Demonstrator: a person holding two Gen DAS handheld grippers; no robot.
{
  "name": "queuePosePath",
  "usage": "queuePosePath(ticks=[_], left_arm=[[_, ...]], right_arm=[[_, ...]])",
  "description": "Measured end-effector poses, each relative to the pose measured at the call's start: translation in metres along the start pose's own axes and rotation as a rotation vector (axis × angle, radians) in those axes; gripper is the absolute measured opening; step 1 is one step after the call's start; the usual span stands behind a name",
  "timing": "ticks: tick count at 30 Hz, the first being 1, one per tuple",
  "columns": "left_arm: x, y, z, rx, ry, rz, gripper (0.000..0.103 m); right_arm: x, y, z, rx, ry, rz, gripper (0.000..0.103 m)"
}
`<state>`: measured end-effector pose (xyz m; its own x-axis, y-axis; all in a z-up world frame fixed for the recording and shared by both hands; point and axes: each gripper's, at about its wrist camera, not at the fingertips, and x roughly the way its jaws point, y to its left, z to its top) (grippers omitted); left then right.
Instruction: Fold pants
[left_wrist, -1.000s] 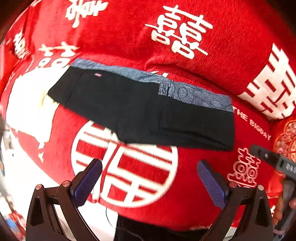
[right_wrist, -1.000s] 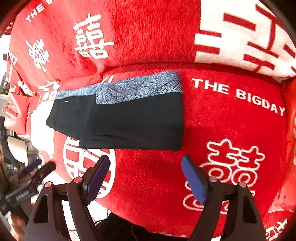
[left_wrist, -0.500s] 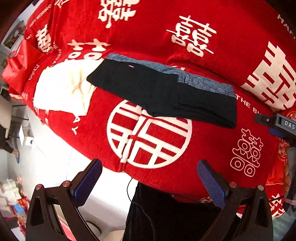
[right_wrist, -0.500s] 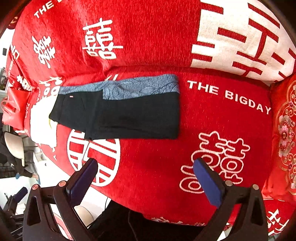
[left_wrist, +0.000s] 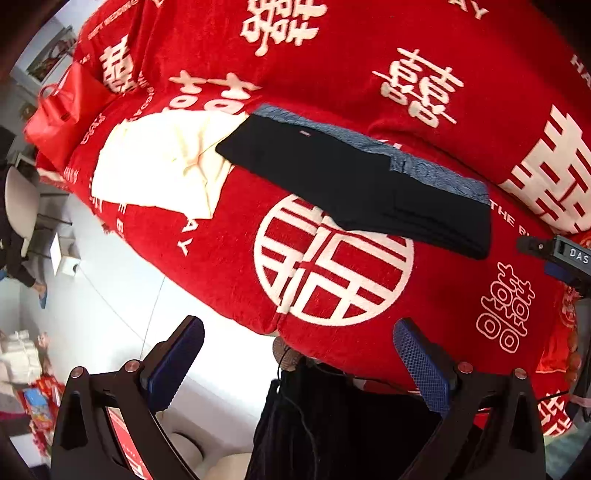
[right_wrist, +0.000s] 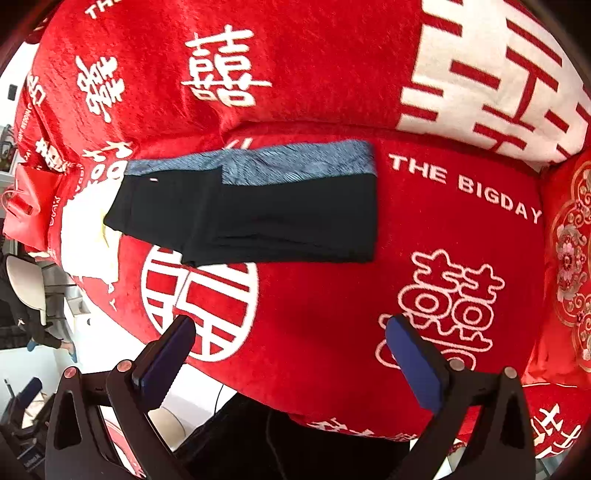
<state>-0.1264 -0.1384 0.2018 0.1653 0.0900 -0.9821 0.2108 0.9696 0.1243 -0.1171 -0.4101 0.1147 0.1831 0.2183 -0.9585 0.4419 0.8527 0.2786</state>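
Black pants with a blue patterned band lie folded flat on the red sofa seat; they also show in the right wrist view. My left gripper is open and empty, held well back from the sofa's front edge. My right gripper is open and empty, above the seat's front part, short of the pants. The right gripper's body shows at the right edge of the left wrist view.
A cream cloth lies on the seat left of the pants, partly under them. A red bag sits at the sofa's left end. Red cushions form the back. Floor with clutter and cables lies in front.
Both grippers have pulled back away from the pants and sofa, so more of the seat and floor shows. The pants have not moved.
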Motion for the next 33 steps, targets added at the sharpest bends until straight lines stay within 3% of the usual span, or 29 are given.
queuePosePath(ticks=[7, 16, 26, 30, 33], left_arm=[[0.001, 0.010, 0.004, -0.029, 0.003, 0.001, 0.103], [0.017, 0.022, 0.030, 0.037, 0.006, -0.034, 0.103], [0.057, 0.111, 0.103, 0.151, -0.040, -0.082, 0.103], [0.090, 0.154, 0.130, 0.127, -0.039, -0.117, 0.103], [0.125, 0.175, 0.144, 0.100, 0.010, -0.116, 0.103]], right_arm=[[0.004, 0.003, 0.001, 0.000, -0.010, -0.004, 0.103], [0.006, 0.007, 0.000, 0.079, -0.030, -0.052, 0.103], [0.026, 0.092, 0.003, 0.204, -0.078, -0.129, 0.103], [0.042, 0.132, -0.001, 0.211, -0.058, -0.145, 0.103], [0.054, 0.155, -0.004, 0.190, -0.033, -0.156, 0.103]])
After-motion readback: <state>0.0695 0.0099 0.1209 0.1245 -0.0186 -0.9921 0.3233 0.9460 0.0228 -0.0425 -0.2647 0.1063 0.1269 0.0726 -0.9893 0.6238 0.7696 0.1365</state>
